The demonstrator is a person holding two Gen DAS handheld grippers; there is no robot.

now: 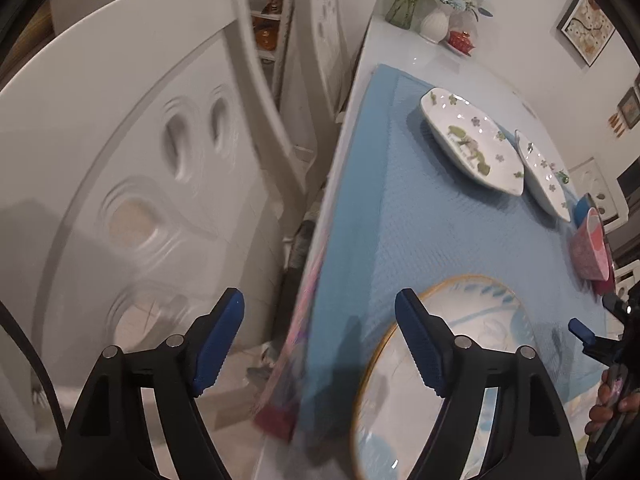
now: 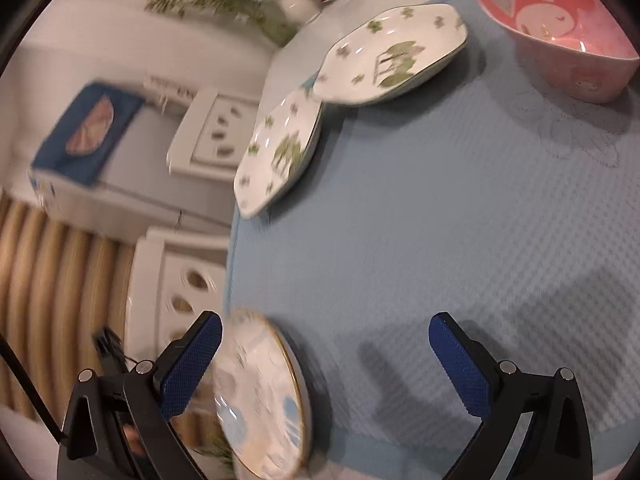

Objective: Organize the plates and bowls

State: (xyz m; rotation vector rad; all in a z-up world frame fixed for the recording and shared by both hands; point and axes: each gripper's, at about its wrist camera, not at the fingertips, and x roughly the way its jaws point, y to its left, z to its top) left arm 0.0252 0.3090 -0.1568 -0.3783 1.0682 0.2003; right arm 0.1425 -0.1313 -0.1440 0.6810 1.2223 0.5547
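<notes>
A gold-rimmed round plate with pale blue marks lies on the blue mat near the table's edge. My left gripper is open above that edge; its right finger overlaps the plate's rim and nothing is between the pads. The same plate shows low in the right wrist view, beside the left finger of my open right gripper. Two white plates with green prints overlap farther off. A pink bowl stands at the upper right.
White carved chairs stand close along the table's side. A vase of flowers and a small red dish sit at the table's far end. A hand on the other gripper shows at the right edge.
</notes>
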